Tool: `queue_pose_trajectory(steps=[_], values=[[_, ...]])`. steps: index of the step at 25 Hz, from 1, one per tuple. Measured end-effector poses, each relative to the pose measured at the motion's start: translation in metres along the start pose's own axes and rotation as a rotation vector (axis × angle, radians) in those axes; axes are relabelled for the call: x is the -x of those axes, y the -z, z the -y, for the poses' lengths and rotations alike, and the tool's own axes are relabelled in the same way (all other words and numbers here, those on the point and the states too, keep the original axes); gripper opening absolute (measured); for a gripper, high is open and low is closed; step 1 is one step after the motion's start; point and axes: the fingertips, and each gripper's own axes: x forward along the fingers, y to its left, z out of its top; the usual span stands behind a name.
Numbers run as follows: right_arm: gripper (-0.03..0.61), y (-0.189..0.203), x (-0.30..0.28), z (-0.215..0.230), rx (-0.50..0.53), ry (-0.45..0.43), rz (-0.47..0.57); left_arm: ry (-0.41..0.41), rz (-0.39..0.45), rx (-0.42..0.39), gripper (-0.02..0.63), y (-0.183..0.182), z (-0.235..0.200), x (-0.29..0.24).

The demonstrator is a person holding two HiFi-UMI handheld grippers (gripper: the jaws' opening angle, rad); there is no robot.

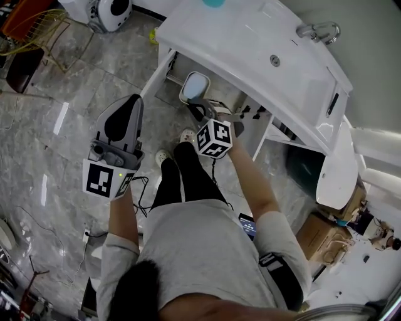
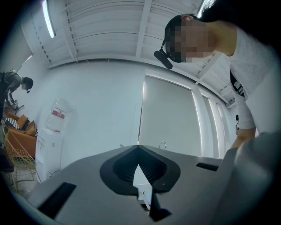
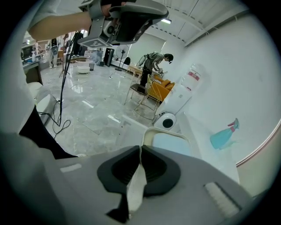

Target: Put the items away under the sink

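My right gripper [image 1: 202,108] is shut on the cream rim of a flat pale-blue tray-like item [image 1: 195,86], held just in front of the open space under the white sink counter [image 1: 250,56]. The right gripper view shows the jaws closed together [image 3: 140,148] on the near edge of that item [image 3: 170,143]. My left gripper [image 1: 133,100] hangs over the floor to the left, apart from the sink. Its jaws are shut [image 2: 138,148], point up toward the ceiling, and hold nothing. A teal spray bottle [image 3: 224,135] stands on the counter.
The under-sink cabinet [image 1: 260,128] has white uprights and a dark inside. A faucet [image 1: 319,30] is at the counter's back. Cardboard boxes [image 1: 322,235] sit on the right. A yellow wire chair [image 1: 37,31], a round white appliance [image 1: 109,11] and floor cables [image 1: 141,188] are on the left.
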Motion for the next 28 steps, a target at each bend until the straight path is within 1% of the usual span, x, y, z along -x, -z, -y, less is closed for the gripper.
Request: queue_pose_trajectory(steps=[8, 12, 15, 19, 22, 25, 28], values=[[0.026, 0.038, -0.045, -0.004, -0.028, -0.021, -0.026, 0.044, -0.02, -0.004, 0.008, 0.045, 0.002, -0.023], [0.026, 0.057, -0.069, -0.004, -0.037, -0.023, -0.027, 0.056, -0.06, 0.01, 0.008, 0.079, 0.006, -0.034], [0.026, 0.073, -0.087, -0.005, -0.048, -0.026, -0.013, 0.065, -0.068, 0.018, 0.008, 0.106, 0.017, -0.044], [0.026, 0.1, -0.117, -0.007, -0.051, -0.024, -0.01, 0.088, -0.07, 0.021, 0.008, 0.143, 0.033, -0.052], [0.026, 0.123, -0.141, -0.01, -0.047, -0.027, -0.016, 0.1, -0.09, 0.022, 0.008, 0.18, 0.04, -0.052], [0.026, 0.145, -0.169, -0.014, -0.029, -0.031, -0.016, 0.1, -0.101, 0.027, 0.008, 0.218, 0.04, -0.05], [0.026, 0.162, -0.198, -0.017, -0.018, -0.029, -0.01, 0.095, -0.095, 0.023, 0.008, 0.255, 0.037, -0.047]])
